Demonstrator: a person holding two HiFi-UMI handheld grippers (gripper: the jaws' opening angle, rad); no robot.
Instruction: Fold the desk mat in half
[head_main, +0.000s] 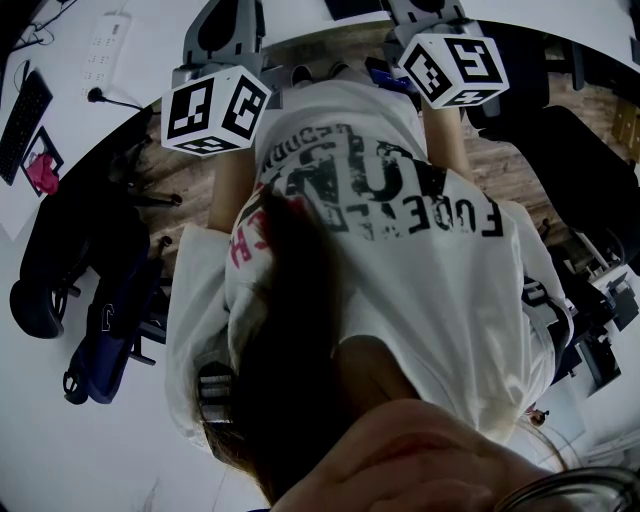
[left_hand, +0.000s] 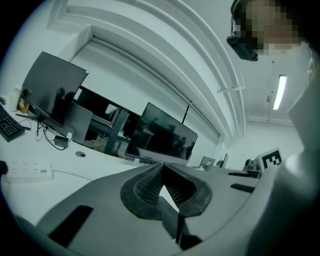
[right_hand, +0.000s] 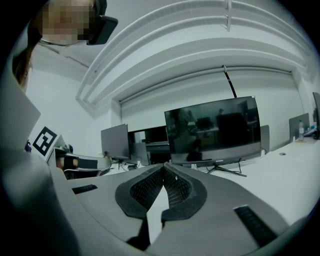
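The person wears a white T-shirt (head_main: 420, 300) with short sleeves. Big black block lettering runs across it, and some red print shows at its left side. The hair (head_main: 290, 330) is long and dark, and a dark device (left_hand: 243, 46) sits on the head. The left gripper (left_hand: 162, 166) and the right gripper (right_hand: 163, 167) have smooth grey bodies and dark pads (right_hand: 145, 190) with a fine grid texture. Each carries a white cube (head_main: 215, 110) with black square markers.

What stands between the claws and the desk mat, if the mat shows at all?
No desk mat shows in any view, so no obstruction can be judged. The left claw and right claw are shut and empty, facing monitors; the head view is filled by the person's shirt.
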